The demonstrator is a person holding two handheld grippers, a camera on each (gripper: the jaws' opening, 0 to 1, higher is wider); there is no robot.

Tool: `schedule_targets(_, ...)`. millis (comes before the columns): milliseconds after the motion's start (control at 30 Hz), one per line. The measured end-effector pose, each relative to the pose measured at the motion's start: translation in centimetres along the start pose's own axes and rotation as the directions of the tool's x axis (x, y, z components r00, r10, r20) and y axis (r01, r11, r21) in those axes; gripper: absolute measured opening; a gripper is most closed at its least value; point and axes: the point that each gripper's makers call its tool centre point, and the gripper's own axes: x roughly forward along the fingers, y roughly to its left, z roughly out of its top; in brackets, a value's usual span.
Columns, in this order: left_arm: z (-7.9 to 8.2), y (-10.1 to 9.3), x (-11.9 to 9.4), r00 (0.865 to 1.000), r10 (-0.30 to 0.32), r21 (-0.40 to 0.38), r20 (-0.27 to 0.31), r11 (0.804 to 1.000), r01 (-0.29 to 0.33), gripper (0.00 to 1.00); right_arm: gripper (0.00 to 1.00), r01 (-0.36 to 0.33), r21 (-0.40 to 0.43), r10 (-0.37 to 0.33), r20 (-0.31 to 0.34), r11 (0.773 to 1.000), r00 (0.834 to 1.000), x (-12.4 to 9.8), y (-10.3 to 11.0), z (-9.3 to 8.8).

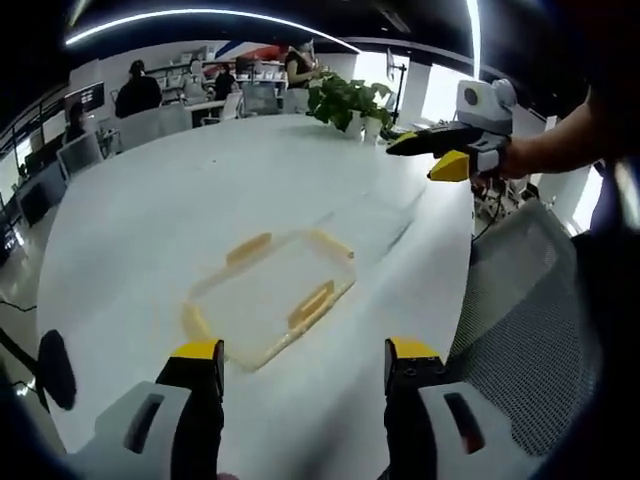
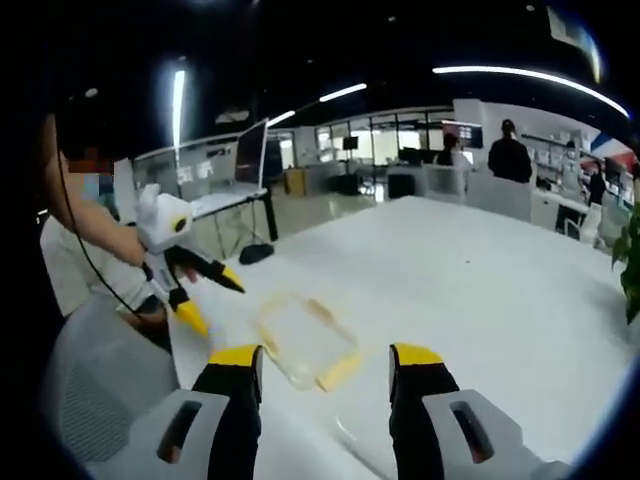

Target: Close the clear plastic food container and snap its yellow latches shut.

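We saw clear rectangular plastic food container with yellow latches near white round table edge. Left gripper and right gripper hovered above, jaws apart, empty.

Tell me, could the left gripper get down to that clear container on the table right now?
Probably yes. The left gripper is open above the white table, and the clear container lies just ahead of its jaws with nothing between them.
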Motion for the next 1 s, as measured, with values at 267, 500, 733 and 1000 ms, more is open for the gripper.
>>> schedule_targets(267,0.0,1.7,0.2,1.000,-0.008,0.019,-0.027,1.000,0.009,0.64,0.51,-0.026,-0.044,0.024,-0.029,0.999,0.999,0.9,0.1,-0.1)
schedule_targets(500,-0.2,2.1,0.5,0.999,-0.016,0.049,-0.051,0.999,0.019,0.64,0.50,-0.035,-0.059,0.033,-0.045,0.998,0.998,1.4,0.0,-0.5)
schedule_targets(733,-0.5,2.2,0.7,0.997,-0.032,0.074,-0.076,0.997,0.038,0.64,0.50,-0.065,-0.091,0.058,-0.084,0.994,0.995,2.1,0.6,-1.1)
schedule_targets(1000,-0.7,3.3,0.7,0.995,-0.049,0.101,-0.092,0.993,0.058,0.63,0.51,-0.116,-0.124,0.100,-0.126,0.986,0.987,3.0,1.1,-1.6)
